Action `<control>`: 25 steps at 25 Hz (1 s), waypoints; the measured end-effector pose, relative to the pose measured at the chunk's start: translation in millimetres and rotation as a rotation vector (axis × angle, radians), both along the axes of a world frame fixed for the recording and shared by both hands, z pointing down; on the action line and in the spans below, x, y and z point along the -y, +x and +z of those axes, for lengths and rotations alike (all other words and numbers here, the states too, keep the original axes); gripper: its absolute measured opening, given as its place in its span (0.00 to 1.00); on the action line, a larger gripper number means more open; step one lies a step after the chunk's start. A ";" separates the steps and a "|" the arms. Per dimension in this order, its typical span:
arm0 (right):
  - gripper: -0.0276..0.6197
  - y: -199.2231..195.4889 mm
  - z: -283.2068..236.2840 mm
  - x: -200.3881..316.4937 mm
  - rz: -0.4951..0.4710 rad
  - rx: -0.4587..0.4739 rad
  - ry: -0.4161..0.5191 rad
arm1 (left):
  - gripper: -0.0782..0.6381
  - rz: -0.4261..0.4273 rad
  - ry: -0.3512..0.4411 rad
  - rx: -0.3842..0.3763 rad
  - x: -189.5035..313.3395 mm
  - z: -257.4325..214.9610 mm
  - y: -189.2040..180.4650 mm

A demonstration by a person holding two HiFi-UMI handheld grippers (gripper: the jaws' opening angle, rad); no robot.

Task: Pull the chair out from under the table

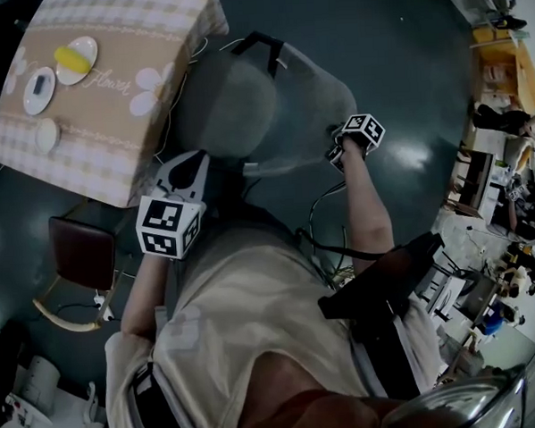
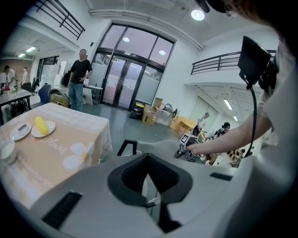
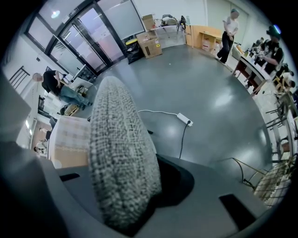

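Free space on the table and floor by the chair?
Tablecloth is bare on the half facing the grey chair; a plate of yellow food, a second plate and a bowl crowd its other edge. Floor right of the chair is mostly open; a brown seat and cables clutter the left.

Table [image 1: 104,163]: one. Grey chair [image 1: 235,103]: one. Brown chair [image 1: 80,250]: one. Dishes: three, namely two plates [image 1: 86,71] [image 1: 29,103] and one small bowl [image 1: 47,135]. Yellow fruit [image 1: 70,56]: one. Power strip [image 3: 183,119]: one.
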State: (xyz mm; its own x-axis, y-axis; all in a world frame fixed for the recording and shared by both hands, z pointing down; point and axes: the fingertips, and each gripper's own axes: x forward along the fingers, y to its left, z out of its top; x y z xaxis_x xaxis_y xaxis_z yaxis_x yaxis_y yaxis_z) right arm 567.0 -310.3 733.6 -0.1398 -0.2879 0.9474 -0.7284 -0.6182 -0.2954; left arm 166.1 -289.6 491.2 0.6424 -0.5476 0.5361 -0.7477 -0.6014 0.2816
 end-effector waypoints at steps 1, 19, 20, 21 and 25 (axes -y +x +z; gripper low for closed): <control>0.19 1.6 0.5 -1.2 0.003 0.000 0.001 | 0.12 0.004 -0.001 0.000 0.8 1.0 1.1; 0.19 31.3 2.0 -20.9 0.052 0.000 -0.002 | 0.12 0.060 -0.016 0.001 9.2 6.8 23.7; 0.19 33.0 1.7 -22.1 0.054 0.000 -0.001 | 0.12 0.066 -0.014 -0.001 9.9 6.4 26.8; 0.19 34.7 1.5 -23.4 0.057 0.000 -0.001 | 0.12 0.072 -0.014 -0.002 10.6 6.3 29.6; 0.19 37.9 3.8 -26.0 0.060 0.000 -0.001 | 0.12 0.087 -0.016 -0.002 13.2 9.5 34.0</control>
State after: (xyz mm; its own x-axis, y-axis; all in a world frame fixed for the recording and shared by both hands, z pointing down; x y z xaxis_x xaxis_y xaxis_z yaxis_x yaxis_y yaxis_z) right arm 604.9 -284.3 737.5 -0.1224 -0.2947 0.9477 -0.6898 -0.6613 -0.2947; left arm 200.2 -302.9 500.6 0.6885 -0.4808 0.5429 -0.6921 -0.6595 0.2936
